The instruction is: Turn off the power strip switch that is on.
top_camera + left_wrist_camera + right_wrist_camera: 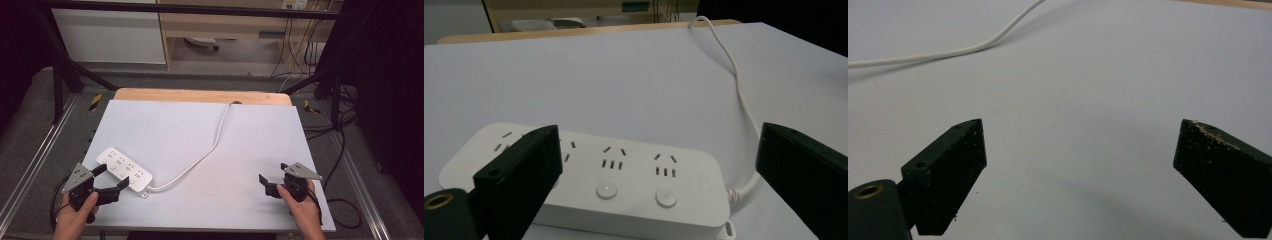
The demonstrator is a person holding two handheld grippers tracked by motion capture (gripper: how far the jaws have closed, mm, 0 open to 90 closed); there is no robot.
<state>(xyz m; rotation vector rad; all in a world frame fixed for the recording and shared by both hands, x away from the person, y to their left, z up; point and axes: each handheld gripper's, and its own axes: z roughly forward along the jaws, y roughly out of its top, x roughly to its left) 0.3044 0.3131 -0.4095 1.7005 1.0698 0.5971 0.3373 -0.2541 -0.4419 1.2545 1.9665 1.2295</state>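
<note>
Where left tongs (111,178) gape, power strip (124,169) lies diagonally.

I see my left tongs (111,177) at the near left, held in my left hand (75,220), jaws spread wide and pointing toward the far right. My right tongs (272,178) sit at the near right in my right hand (302,210), jaws also spread wide, angled to the left, low over the worktop (250,150).
</note>
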